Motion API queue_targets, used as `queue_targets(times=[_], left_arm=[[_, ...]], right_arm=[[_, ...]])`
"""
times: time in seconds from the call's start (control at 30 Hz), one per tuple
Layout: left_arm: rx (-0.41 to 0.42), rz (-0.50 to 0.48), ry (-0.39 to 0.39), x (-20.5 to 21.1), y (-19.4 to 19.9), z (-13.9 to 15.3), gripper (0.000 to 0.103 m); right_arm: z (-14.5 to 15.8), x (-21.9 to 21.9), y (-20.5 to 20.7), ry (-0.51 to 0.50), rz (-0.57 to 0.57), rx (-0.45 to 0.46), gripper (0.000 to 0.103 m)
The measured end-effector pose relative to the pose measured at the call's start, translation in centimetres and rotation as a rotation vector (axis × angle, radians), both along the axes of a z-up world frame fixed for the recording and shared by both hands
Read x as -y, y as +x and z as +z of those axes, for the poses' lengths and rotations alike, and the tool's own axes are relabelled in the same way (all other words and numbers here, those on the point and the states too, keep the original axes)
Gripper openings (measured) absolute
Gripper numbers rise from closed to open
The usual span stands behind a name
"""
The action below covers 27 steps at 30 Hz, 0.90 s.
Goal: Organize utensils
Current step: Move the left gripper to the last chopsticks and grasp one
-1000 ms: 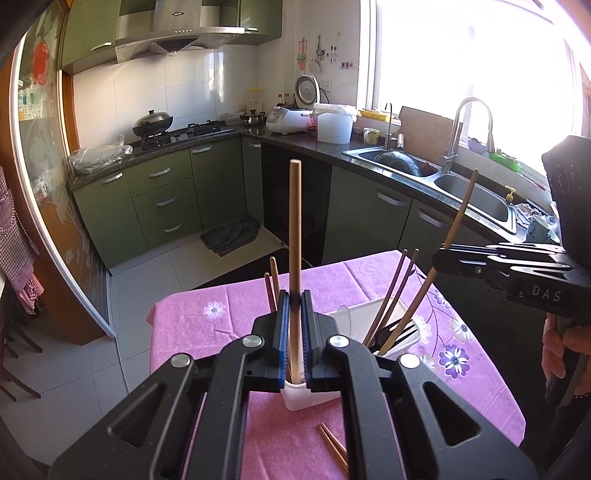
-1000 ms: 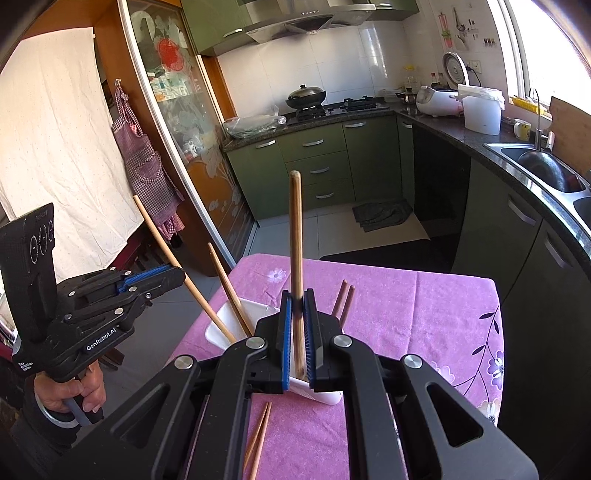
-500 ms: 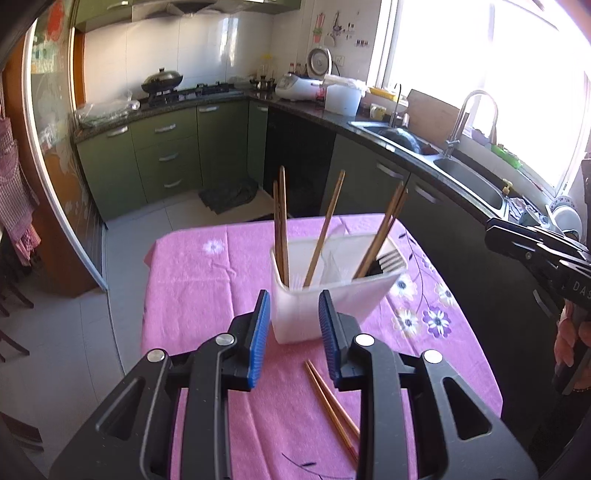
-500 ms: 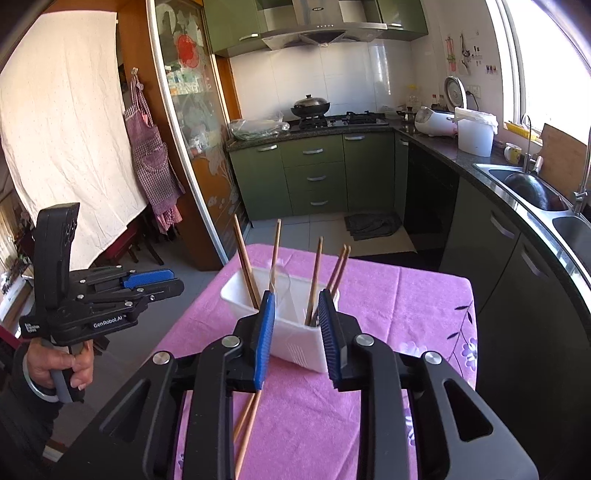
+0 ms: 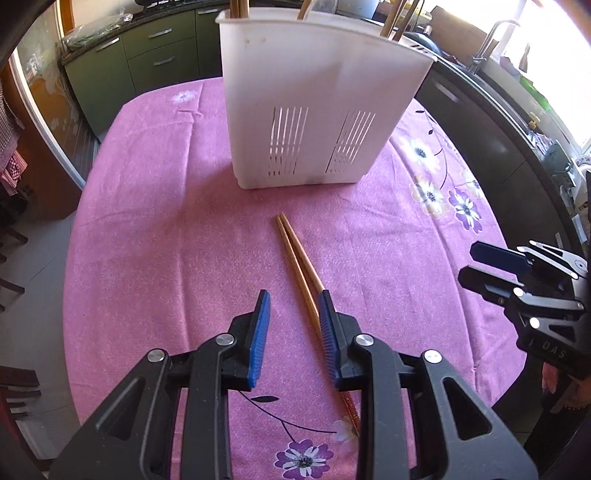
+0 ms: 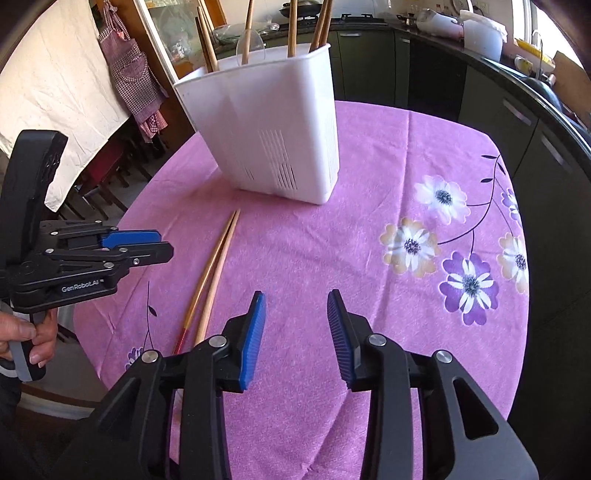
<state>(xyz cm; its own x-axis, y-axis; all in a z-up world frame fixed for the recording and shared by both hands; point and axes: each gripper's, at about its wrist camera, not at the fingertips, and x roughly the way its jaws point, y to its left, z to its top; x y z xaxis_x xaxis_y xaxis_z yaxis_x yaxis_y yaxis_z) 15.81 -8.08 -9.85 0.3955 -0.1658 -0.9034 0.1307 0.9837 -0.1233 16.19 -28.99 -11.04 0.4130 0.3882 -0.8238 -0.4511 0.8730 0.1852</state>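
The tabletop (image 5: 155,206), under a pink cloth printed with purple and white flowers, fills both of my views. Green kitchen cabinets (image 5: 110,66) stand behind it.

A white slotted utensil holder (image 5: 317,96) stands upright towards the far side of the tabletop. Several wooden chopsticks (image 6: 291,26) stand in it, rising above the rim; I cannot tell which compartments they occupy.

My left tool (image 5: 291,314) hangs low over the near part of the cloth, pointed steeply down. Its blue pads are apart. In the left wrist view the loose pair runs up between them, hard against the right-hand pad; I cannot tell whether that pad touches the wood. Nothing is clamped.

My right tool (image 6: 295,314) is also low over the cloth, to the right of the pair. Its jaws are opening, with only bare cloth between them.

One pair of chopsticks (image 5: 295,254) lies flat on the cloth, side by side and touching, in front of the holder and apart from it. The narrow tips point towards the holder; one stick carries a red patterned band at its thick end.
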Motion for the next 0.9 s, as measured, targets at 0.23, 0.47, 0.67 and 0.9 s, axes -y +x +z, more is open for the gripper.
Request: queue_targets(times=[0.23,0.47,0.67,0.9], left_arm=[[-0.045,0.04,0.013,1.2,1.9,-1.6,0.023],[-0.112,0.037,0.034,1.9,2.8,-3.2,0.018],[-0.136,0.038,0.046,2.1,3.2,-3.9,0.018],[-0.144,0.018,0.084,3.3,3.8,-4.3,0.017]], right_arm=[[-0.8,0.9,-0.3,0.033,-0.019,-0.009,0.038],[-1.1,2.1,0.2,0.054,-0.037,-0.023,0.038],[-1.3,2.4,0.3,0.069,-0.033,-0.028,0.038],[-1.6,3.0,0.3,0.074,-0.046,-0.034,0.038]])
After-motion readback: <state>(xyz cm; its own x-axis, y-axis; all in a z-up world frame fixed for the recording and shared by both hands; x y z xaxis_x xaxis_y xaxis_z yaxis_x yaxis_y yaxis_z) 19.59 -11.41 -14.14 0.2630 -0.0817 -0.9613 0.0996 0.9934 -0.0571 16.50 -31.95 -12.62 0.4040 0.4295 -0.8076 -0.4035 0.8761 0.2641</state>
